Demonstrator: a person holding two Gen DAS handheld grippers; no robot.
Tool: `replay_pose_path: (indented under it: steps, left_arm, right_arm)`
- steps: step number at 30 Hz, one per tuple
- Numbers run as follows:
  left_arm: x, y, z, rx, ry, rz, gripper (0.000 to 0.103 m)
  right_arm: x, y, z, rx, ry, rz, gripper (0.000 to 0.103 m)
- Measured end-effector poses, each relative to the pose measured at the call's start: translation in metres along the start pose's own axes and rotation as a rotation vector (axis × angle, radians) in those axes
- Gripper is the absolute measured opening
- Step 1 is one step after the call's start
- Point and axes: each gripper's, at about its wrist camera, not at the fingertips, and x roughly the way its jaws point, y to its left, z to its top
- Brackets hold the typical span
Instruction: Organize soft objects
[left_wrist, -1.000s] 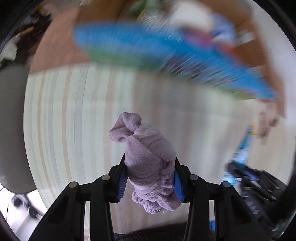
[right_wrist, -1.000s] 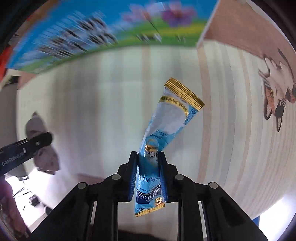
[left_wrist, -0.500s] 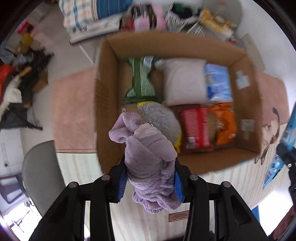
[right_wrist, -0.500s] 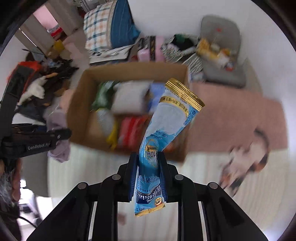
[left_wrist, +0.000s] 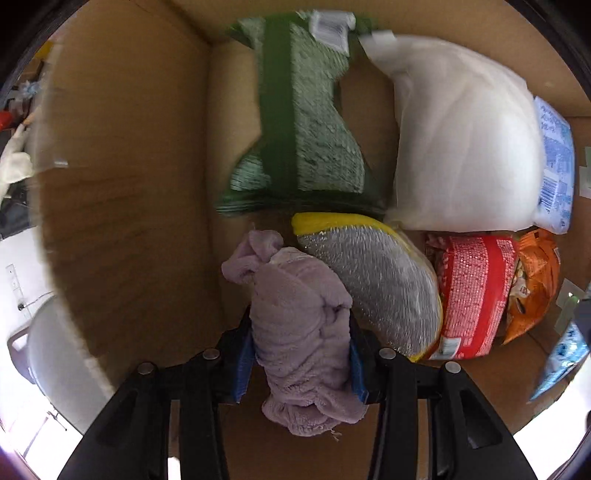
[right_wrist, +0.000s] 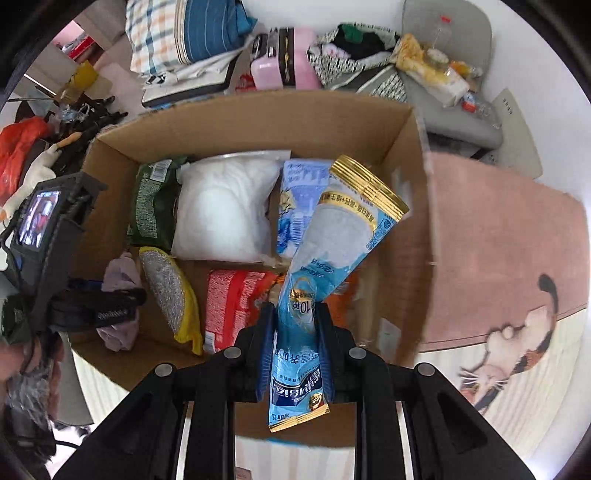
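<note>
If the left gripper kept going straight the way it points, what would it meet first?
Probably bare cardboard floor of the box, beside the silver-and-yellow pad; the purple cloth held by the left gripper would touch first. Depth unclear.

You're in a lived-in home room: pink cat-print rug (right_wrist: 509, 258) on the floor, plaid pillow (right_wrist: 173, 33) and clothes heaped by the wall, grey chair (right_wrist: 454, 85) piled with clutter, open cardboard box (right_wrist: 258, 118) of household soft goods.

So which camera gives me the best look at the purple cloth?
Left wrist: the purple cloth fills the middle, clamped in the left claw. The right wrist view shows it small at the edge, partly hidden by that claw, inside the box.
</note>
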Motion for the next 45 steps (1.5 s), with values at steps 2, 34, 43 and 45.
replay_pose_path:
  steps: [2,34,43,45]
  left_arm:
    - [0.008,-0.002,0.003,0.001,-0.001,0.015,0.039]
    - [-0.084,0.005,-0.088,-0.063,-0.386,-0.041,0.102]
    - [-0.107,0.008,-0.115,-0.085,-0.435,-0.060,0.102]
    - [-0.122,0.007,-0.127,-0.087,-0.475,-0.049,0.102]
  right_arm:
    - [0.015,0.003,0.003,0.007,0.024,0.008,0.023]
    - [-0.016,0.000,-0.032,-0.003,-0.078,-0.115,0.103]
    - [-0.035,-0.004,-0.047,0.011,-0.103,-0.117,0.103]
    - [-0.045,-0.003,-0.050,0.012,-0.120,-0.114,0.103]
